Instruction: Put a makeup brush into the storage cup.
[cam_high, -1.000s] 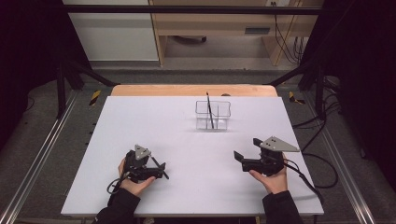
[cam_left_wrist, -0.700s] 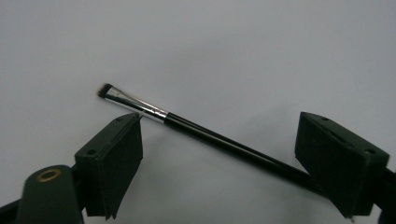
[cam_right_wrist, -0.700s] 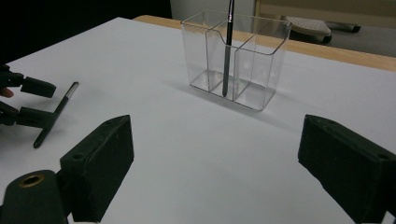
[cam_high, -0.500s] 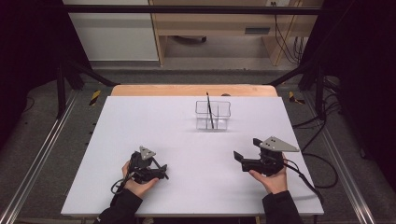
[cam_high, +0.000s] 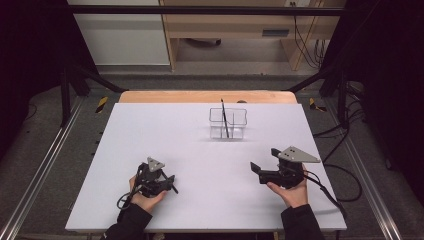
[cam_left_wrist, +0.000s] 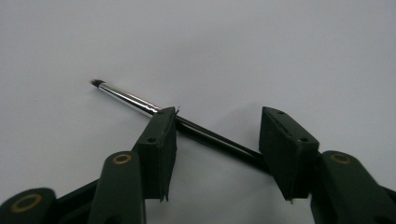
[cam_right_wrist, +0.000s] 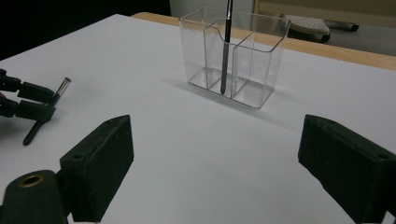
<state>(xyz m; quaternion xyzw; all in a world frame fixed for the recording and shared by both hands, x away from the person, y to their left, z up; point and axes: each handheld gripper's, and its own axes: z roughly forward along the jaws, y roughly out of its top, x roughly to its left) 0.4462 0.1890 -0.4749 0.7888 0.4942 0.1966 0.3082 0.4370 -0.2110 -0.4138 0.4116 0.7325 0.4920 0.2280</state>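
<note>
A thin black paintbrush (cam_left_wrist: 126, 96) with a silver ferrule lies flat on the white table (cam_high: 190, 145). My left gripper (cam_left_wrist: 218, 133) is open and low over it, and the handle runs across the gap between the two jaws. In the high view the left gripper (cam_high: 170, 184) is near the front left of the table. My right gripper (cam_high: 256, 170) is at the front right, open with nothing between its jaws (cam_right_wrist: 217, 140). A second brush (cam_right_wrist: 226, 46) stands upright in a clear divided holder (cam_right_wrist: 252, 60), far ahead of the right gripper.
The clear holder (cam_high: 239, 122) stands at the middle back of the table, with its brush (cam_high: 224, 117) leaning in it. A wooden strip (cam_high: 200, 96) edges the table's far side. Metal rails and cables run along both sides on the floor.
The left gripper has shifted slightly to the right over the lying brush. The right gripper has stayed in place.
</note>
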